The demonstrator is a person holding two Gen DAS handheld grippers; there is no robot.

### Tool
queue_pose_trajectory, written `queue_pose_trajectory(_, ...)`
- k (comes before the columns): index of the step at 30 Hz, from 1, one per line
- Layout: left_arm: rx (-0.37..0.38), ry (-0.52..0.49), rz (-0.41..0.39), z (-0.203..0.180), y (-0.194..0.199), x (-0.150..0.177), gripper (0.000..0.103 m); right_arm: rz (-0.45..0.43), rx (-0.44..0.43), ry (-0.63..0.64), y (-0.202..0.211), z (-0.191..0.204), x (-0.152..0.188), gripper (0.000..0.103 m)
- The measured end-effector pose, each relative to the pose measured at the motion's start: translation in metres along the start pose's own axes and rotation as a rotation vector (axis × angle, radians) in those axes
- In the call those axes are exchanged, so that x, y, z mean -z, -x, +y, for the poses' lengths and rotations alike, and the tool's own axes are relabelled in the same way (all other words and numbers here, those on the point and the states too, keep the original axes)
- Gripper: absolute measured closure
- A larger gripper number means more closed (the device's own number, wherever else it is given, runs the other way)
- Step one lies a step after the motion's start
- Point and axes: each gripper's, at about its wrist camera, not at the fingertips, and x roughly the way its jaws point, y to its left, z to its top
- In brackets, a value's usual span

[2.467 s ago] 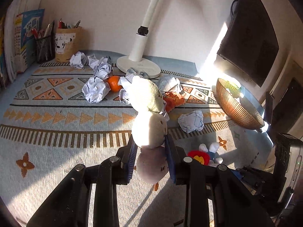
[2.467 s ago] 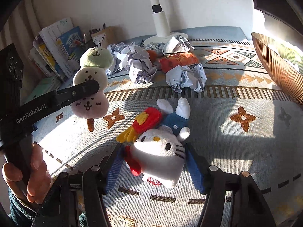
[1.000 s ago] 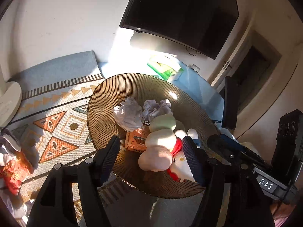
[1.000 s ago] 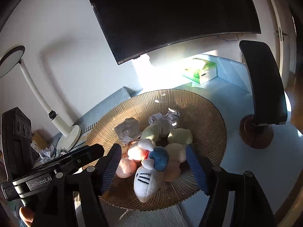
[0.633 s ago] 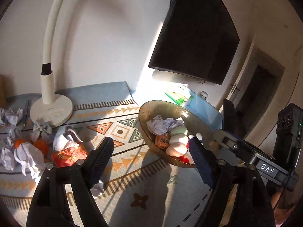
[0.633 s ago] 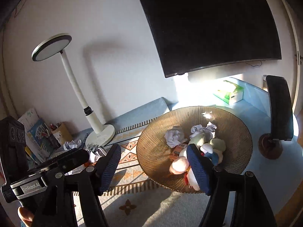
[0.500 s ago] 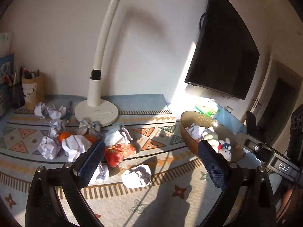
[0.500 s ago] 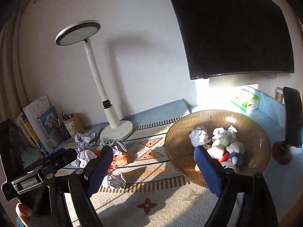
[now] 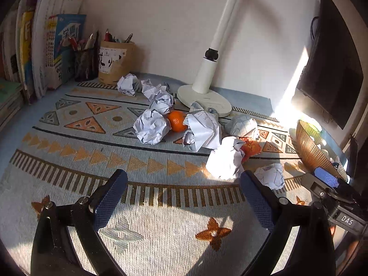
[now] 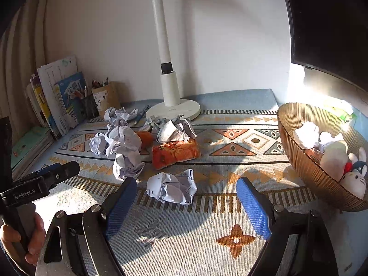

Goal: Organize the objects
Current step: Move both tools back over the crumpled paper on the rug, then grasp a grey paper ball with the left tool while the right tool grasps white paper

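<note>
Several crumpled paper balls lie on the patterned rug (image 9: 69,161), with a tangerine (image 9: 176,121) and an orange snack packet (image 10: 176,154) among them. My left gripper (image 9: 181,197) hovers open and empty over the rug, short of a large paper ball (image 9: 226,158). My right gripper (image 10: 186,202) is empty, its jaws still opening, with a paper ball (image 10: 172,186) just beyond the fingertips. The ribbed brown bowl (image 10: 299,161) at the right holds plush toys (image 10: 338,158) and paper balls.
A white desk lamp (image 9: 204,96) stands behind the pile. Pen holders (image 9: 115,62) and upright books (image 9: 46,41) fill the back left corner. A dark monitor (image 9: 331,69) hangs at the right. A hand (image 10: 27,237) holds the left gripper's handle in the right wrist view.
Both grippers let go of the plush toys in the bowl, opened, and swung left, back over the rug toward the paper balls.
</note>
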Motion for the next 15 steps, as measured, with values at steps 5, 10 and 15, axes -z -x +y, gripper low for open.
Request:
queue_pose_trajectory(5, -0.013, -0.024, 0.025, -0.005, -0.004, 0.003, 0.005, 0.029, 0.027, -0.015, -0.008, -0.002, -0.002, 0.009)
queue_pose_trajectory(10, -0.001, -0.048, 0.065, -0.011, -0.011, 0.002, 0.005, 0.058, 0.012, -0.024, -0.012, -0.006, -0.003, 0.009)
queue_pose_trajectory(15, 0.299, 0.113, 0.235, -0.007, -0.036, -0.01, 0.005, 0.159, -0.095, -0.013, -0.033, -0.006, -0.007, 0.009)
